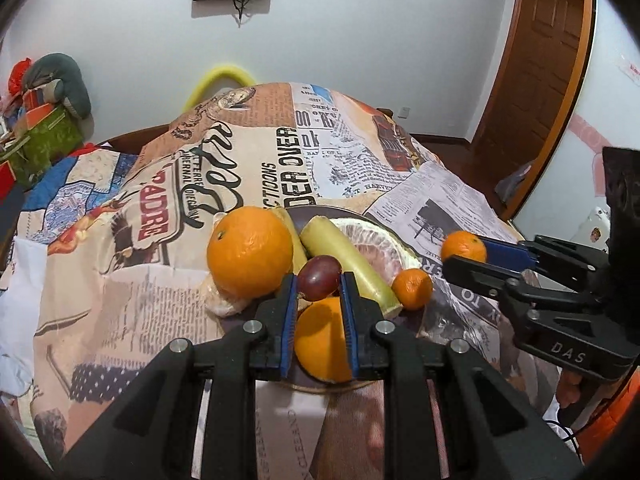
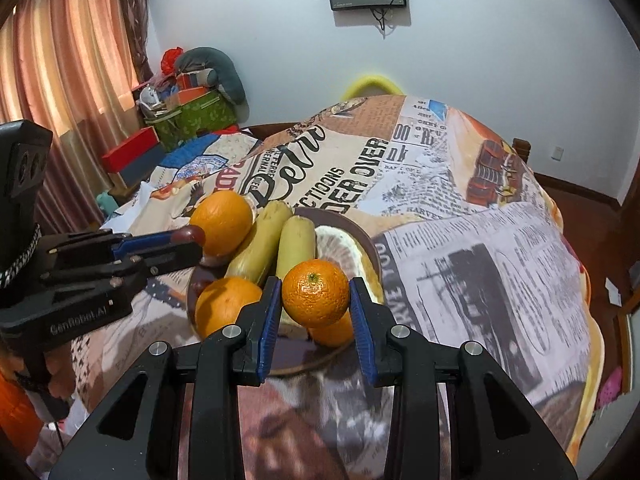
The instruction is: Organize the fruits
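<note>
Two grippers work over one crowded plate (image 2: pixel 370 240), so we place with care. On that brown plate sit, biggest first, a peeled pomelo piece (image 2: pixel 340 248), two pale green stalks (image 2: pixel 294 246) leaning together, and a large orange (image 2: pixel 222 222) at the far left rim. We carry a tangerine (image 2: pixel 316 294) in the right gripper (image 2: pixel 316 308), its blue pads closed snugly on both sides, hovering above the near rim. Our left gripper (image 1: pixel 318 300) is narrowed around a dark red grape (image 1: pixel 320 278) above a cut orange (image 1: pixel 322 340); contact looks light, though we cannot tell how firm. Best, we judge, to lower each fruit into a free hollow, opening slowly so nothing rolls off.
</note>
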Demonstrator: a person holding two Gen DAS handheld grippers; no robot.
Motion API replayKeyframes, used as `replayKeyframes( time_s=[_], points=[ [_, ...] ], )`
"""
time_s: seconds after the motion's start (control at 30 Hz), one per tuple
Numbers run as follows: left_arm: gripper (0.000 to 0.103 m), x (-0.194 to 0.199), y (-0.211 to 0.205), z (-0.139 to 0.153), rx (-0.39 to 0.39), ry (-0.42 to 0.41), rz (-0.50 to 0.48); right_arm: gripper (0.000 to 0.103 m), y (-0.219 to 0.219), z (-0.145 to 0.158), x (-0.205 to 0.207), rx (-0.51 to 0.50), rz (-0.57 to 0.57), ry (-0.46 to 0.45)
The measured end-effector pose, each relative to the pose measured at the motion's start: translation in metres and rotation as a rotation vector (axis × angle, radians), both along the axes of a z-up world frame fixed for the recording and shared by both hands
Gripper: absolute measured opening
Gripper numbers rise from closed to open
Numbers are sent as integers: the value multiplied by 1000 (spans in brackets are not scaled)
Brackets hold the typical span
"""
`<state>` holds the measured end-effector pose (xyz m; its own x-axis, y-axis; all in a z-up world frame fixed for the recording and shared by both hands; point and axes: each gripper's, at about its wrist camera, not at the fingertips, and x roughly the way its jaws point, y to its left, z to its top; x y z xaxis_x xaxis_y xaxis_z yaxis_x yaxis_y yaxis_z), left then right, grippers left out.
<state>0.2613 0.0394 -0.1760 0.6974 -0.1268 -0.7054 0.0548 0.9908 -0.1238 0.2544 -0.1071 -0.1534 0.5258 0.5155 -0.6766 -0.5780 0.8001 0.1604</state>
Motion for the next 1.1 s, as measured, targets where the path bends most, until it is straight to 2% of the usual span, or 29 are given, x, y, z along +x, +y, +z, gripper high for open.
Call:
replayKeyframes(
  time_s=[0.37,0.6,0.77,0.9,1.1],
  points=[
    [20,27,-3,-18,-14,11,-22,31,15,-20,29,-31,9,42],
    [21,34,-10,-24,24,12,-26,31,22,-34,36,-59,32,73],
    [23,36,-9,-26,16,24,-26,31,24,-37,39,-74,31,87],
    [23,35,-8,-23,18,23,-19,34,20,-36,40,-58,29,104],
    [23,19,-9,3,21,-35,-7,34,9,-12,26,-36,9,54]
  ],
)
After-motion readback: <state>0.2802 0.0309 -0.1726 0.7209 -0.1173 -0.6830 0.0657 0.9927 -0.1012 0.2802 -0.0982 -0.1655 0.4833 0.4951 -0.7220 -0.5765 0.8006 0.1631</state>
